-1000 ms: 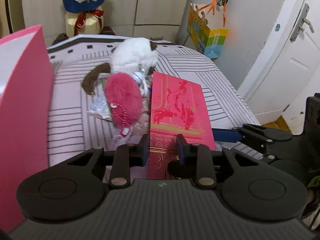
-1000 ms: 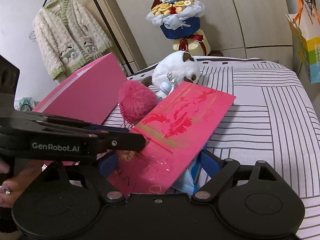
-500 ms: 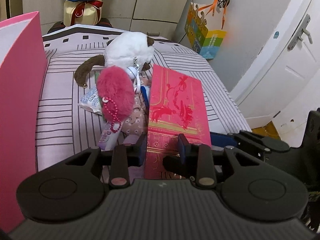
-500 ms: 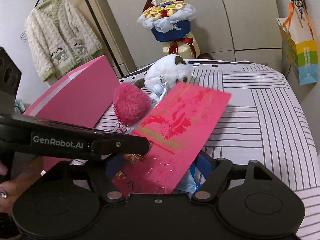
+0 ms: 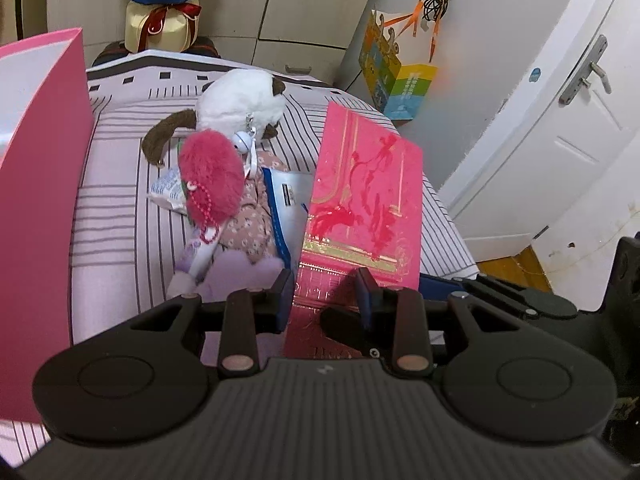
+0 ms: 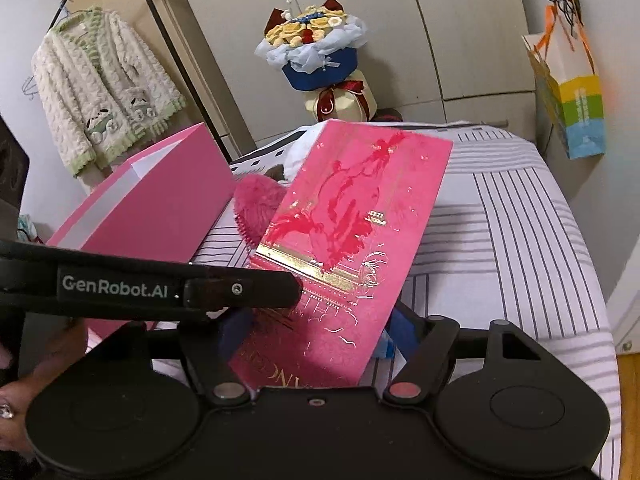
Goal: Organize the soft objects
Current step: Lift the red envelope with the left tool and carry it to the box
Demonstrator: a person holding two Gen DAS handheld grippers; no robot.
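Observation:
A red gift bag with gold print [image 5: 366, 196] [image 6: 352, 248] is held up over the striped bed. My left gripper [image 5: 324, 288] has its fingers on either side of the bag's lower edge. My right gripper [image 6: 324, 332] also straddles the bag's near end; its jaws stand wide. A fluffy pink pom-pom [image 5: 210, 172] [image 6: 256, 208], a white and brown plush cat [image 5: 240, 102], a floral cloth toy [image 5: 248, 216] and a blue-edged pouch [image 5: 288, 208] lie in a pile left of the bag.
A large pink open box [image 5: 36, 200] [image 6: 152, 208] stands on the bed's left side. A flower bouquet [image 6: 316, 52] stands beyond the bed. A colourful paper bag [image 5: 396, 76] hangs on the wall; a white door [image 5: 560, 120] is at right.
The red bag has been tilted up steeper and now hides the plush cat in the right wrist view. Both grippers have risen a little with it.

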